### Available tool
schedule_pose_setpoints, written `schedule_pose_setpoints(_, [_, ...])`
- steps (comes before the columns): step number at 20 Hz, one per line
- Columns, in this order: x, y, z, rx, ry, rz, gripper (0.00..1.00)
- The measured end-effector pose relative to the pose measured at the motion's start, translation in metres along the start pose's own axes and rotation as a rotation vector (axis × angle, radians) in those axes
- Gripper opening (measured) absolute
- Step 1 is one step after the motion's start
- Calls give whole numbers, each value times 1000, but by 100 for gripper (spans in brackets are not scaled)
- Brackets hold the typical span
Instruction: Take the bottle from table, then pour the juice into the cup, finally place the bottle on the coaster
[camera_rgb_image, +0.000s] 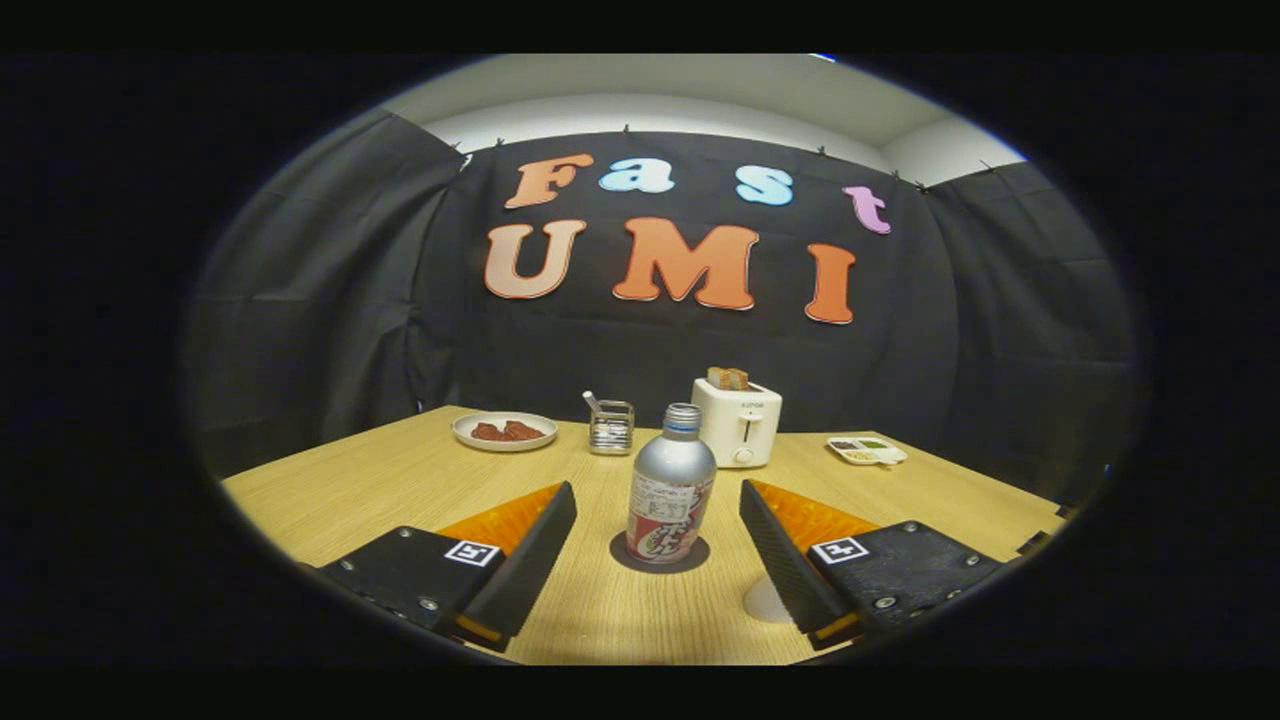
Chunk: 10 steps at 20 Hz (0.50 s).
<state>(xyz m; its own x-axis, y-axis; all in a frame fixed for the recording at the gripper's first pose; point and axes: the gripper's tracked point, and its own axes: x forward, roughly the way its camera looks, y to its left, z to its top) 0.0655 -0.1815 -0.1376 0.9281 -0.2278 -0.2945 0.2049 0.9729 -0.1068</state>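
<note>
low over table (350, 490), facing back wall, close

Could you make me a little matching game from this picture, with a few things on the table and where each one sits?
Things:
1. bottle
2. toaster
3. plate
4. gripper

Places or states:
A. holds reddish food, far side of the table
B. stands upright on a dark coaster
C. open, one finger on each side of the bottle
D. just behind the bottle, bread in its slot

Pairs: 1-B, 2-D, 3-A, 4-C
</note>
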Motion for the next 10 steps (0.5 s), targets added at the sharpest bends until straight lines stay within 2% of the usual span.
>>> schedule_pose_setpoints(6, [-68, -7, 48, 18, -78, 30, 97])
schedule_pose_setpoints(10, [-106, -21, 67, 5, -103, 7, 97])
